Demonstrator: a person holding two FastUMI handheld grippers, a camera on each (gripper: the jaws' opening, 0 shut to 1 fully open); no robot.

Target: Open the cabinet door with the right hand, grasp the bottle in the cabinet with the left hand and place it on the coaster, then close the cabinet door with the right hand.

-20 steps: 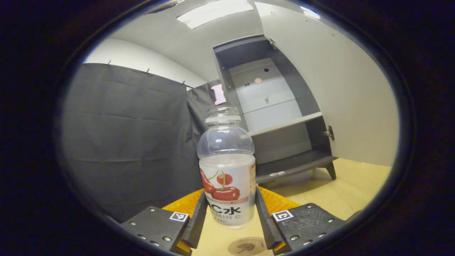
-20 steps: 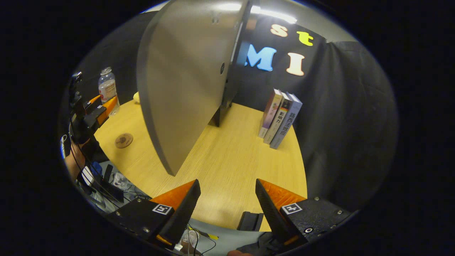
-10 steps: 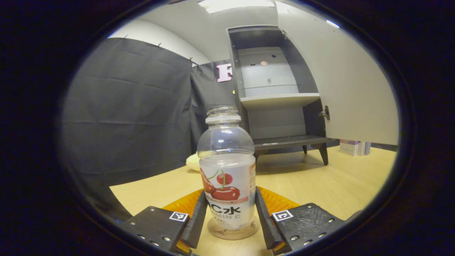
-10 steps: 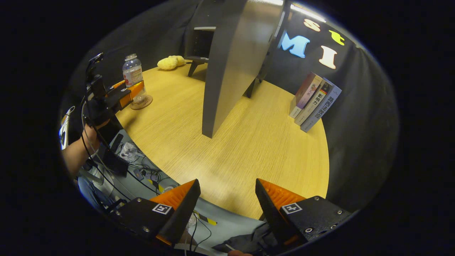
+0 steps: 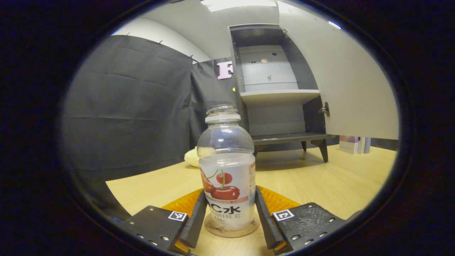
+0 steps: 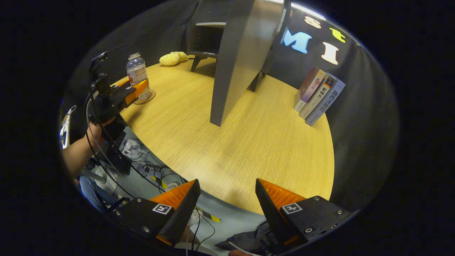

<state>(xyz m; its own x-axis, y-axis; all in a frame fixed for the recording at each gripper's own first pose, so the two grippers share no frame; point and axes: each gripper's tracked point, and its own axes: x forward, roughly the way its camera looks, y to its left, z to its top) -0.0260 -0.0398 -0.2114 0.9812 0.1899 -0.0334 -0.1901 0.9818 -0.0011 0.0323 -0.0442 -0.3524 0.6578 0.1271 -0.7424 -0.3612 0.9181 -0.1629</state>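
Observation:
A clear, capless bottle (image 5: 226,170) with a cherry label stands upright on the round cork coaster (image 5: 231,228) on the wooden table. My left gripper (image 5: 227,215) is shut on its lower half, one finger against each side. In the right gripper view the bottle (image 6: 137,73), the coaster (image 6: 145,97) and the left gripper (image 6: 129,93) show at the far left. The grey cabinet (image 5: 277,89) stands behind, its door (image 5: 348,78) swung wide open. My right gripper (image 6: 227,202) is open and holds nothing, near the table's front edge, well back from the door (image 6: 241,60).
Three books (image 6: 320,96) lean against the cloth wall at the right of the table. A yellow soft object (image 6: 172,58) lies near the cabinet's legs. Cables and gear lie on the floor (image 6: 142,167) below the table edge. A person's hand (image 6: 93,129) holds the left gripper.
The bottle came down from above the table onto the coaster and has hardly moved since. My right gripper drew back from the door towards the table's front edge.

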